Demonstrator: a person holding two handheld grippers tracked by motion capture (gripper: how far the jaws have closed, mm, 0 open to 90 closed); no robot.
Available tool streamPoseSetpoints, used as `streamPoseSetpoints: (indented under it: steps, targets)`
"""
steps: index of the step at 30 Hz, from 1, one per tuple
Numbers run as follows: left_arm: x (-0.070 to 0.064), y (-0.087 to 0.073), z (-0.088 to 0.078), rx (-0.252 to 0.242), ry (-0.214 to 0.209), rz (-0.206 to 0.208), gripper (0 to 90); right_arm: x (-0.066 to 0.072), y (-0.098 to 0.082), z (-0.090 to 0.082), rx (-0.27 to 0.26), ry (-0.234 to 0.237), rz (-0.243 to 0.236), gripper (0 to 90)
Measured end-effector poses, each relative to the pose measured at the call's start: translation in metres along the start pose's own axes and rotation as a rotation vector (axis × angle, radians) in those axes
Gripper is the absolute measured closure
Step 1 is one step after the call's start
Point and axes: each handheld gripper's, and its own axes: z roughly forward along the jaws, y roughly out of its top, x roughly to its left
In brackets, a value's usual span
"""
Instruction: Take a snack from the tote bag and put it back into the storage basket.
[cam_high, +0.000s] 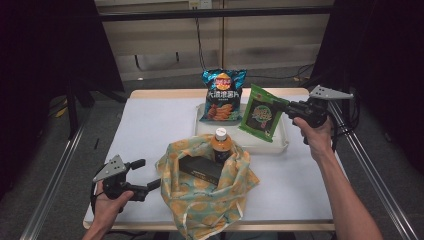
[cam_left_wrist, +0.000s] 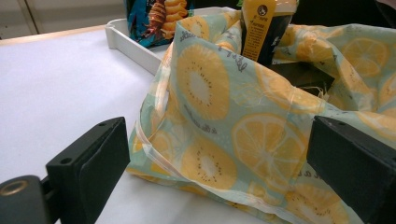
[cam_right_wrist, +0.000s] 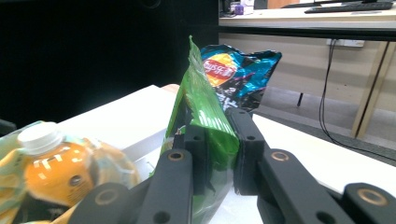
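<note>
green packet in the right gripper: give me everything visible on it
The green packet is a flat, glossy foil-like snack bag, bright green with a dark round print on its face and a crimped, ridged top edge. The right gripper is shut on its edge, holding it off the table above the white tray, hanging tilted. In the right gripper view it stands edge-on between the pads, in front of the blue chip bag. Nothing else touches it.

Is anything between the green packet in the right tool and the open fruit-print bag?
Nothing blocks the way from the green packet to the bag. Inside its mouth stand an orange bottle and a dark box.
</note>
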Motion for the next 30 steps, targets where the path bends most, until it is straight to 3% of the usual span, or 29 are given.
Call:
streamPoseSetpoints:
  steps: [19,24,30]
  targets:
    - [0.003,-0.002,0.000,-0.007,-0.013,-0.020,5.7,-0.029,0.005,0.039,0.062,-0.041,-0.012,79.1]
    - [0.004,-0.003,0.000,-0.007,-0.017,-0.023,5.7,-0.043,0.002,0.049,0.098,-0.070,-0.011,79.0]
    - [0.003,-0.002,0.000,-0.006,-0.014,-0.018,5.7,-0.050,-0.004,0.060,0.120,-0.103,-0.007,78.8]
